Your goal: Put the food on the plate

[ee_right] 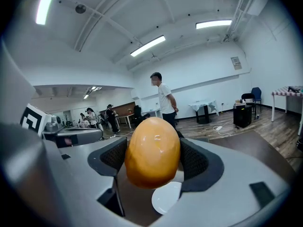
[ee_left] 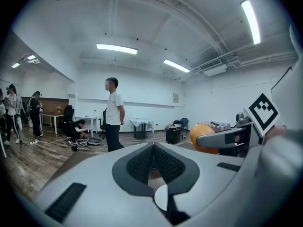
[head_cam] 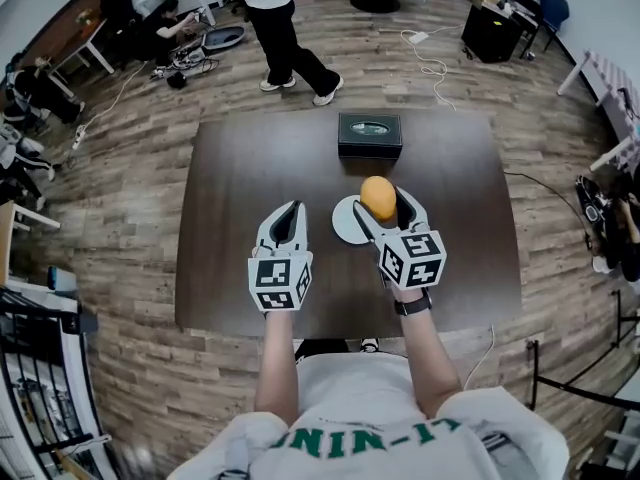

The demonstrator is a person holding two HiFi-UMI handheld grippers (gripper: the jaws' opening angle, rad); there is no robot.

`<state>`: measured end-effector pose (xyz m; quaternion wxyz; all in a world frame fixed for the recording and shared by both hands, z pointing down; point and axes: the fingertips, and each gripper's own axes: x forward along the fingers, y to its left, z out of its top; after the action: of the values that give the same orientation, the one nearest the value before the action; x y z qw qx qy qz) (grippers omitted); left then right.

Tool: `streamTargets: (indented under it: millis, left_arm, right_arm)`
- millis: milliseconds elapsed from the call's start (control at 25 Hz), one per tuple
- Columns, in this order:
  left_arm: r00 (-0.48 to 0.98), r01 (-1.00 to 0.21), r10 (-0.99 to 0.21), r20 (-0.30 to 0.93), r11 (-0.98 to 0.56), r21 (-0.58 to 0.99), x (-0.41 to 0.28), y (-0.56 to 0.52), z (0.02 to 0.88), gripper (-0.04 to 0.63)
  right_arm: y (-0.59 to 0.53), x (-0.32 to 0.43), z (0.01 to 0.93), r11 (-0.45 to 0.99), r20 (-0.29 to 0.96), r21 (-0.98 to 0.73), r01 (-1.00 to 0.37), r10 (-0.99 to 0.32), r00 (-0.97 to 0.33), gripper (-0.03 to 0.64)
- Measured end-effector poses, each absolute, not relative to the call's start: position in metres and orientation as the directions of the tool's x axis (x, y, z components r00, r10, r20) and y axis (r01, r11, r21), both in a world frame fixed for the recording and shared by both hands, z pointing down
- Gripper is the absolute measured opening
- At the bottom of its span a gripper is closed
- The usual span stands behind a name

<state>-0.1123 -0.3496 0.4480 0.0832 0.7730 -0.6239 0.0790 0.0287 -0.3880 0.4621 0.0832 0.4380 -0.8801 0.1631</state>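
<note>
**Food held over the plate, right side leading**

The right gripper (head_cam: 381, 206) pinches an orange, egg-shaped food (ee_right: 152, 151) between its fingers (ee_right: 194, 160), long axis upright with the narrower end up. It hangs clear above the dark bench (head_cam: 240, 168). The white plate (head_cam: 340, 224) lies directly below, a little toward the person and to the left, its far right rim under the food. The left gripper (head_cam: 289, 211) is just left of the plate, fingers pressed together at the tips with nothing between them. Judging from this, the right hand only needs to lower the food, drawing slightly back toward the plate's centre.
</note>
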Motion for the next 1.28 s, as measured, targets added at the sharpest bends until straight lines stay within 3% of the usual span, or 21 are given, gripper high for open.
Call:
streamTargets:
  millis: [1280]
  left_arm:
    - [0.288, -0.954, -0.834, 0.471, -0.205, 0.219, -0.141, -0.440, 0.631, 0.014]
  right_arm:
    - [-0.458, -0.006, 0.679, 0.450, 0.631, -0.291, -0.844, -0.573, -0.523, 0.354]
